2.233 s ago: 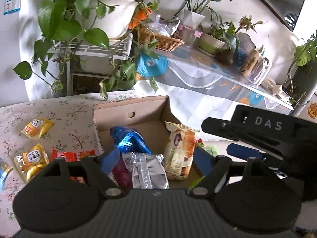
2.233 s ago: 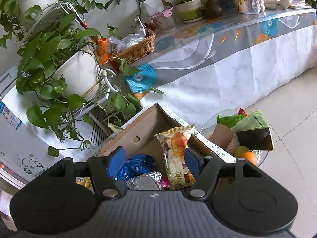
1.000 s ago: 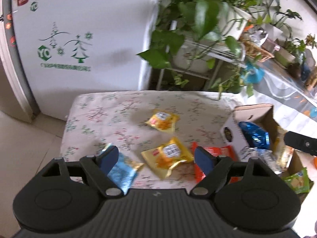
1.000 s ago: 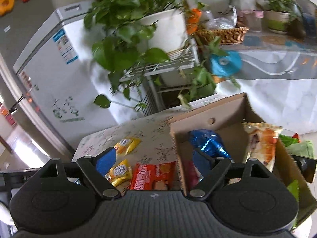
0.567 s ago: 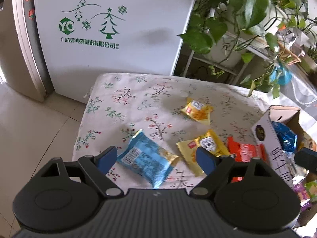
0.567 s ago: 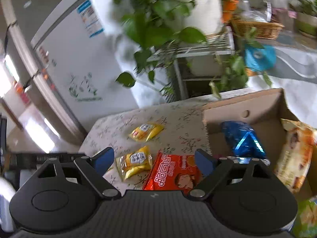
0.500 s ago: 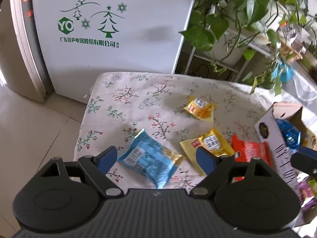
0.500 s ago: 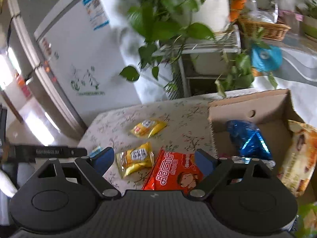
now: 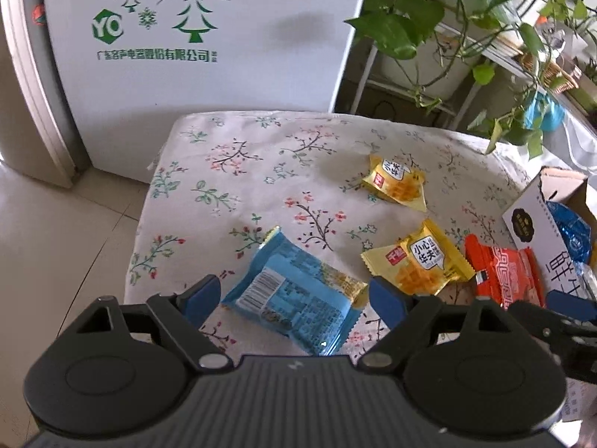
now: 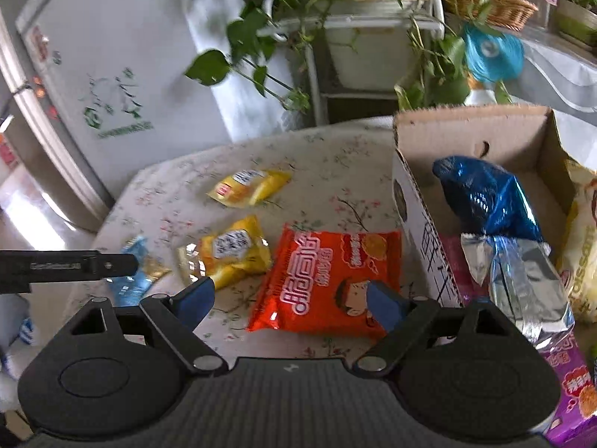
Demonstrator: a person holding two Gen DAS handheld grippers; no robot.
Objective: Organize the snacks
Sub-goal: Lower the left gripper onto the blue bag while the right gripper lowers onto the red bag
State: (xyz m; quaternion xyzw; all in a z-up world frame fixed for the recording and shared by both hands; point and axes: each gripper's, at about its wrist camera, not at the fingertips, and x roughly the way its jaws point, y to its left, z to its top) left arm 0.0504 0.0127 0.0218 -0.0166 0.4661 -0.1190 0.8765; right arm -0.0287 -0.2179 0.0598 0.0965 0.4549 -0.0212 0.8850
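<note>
So at that point I had both tools spread wide with nothing pinched in either. Over on the left, my left gripper [image 9: 293,300] was hanging over the blue snack pack [image 9: 294,298], which lay flat on the floral tablecloth [image 9: 238,171] with one blue pad off each end of it, not touching as far as I could tell. Next along sat two small yellow packets [image 9: 416,261], one near and one further back [image 9: 395,183], then the orange-red noodle snack bag [image 10: 328,280], which my right gripper [image 10: 289,300] was lined up over, its right-hand pad already overlapping the bag's corner in the right wrist view. Furthest right was the cardboard box [image 10: 470,127] with a blue foil bag [image 10: 488,198] and other packs already in it, so four packs were left out on the cloth. My take on doing this well: come straight down, get the pads either side of the pack's short width, not its length, and squeeze gently, because these pillow packs are slippery and puffy. I figured the orange one sitting just beside the box wall could snag on it, so lift before swinging over.
</note>
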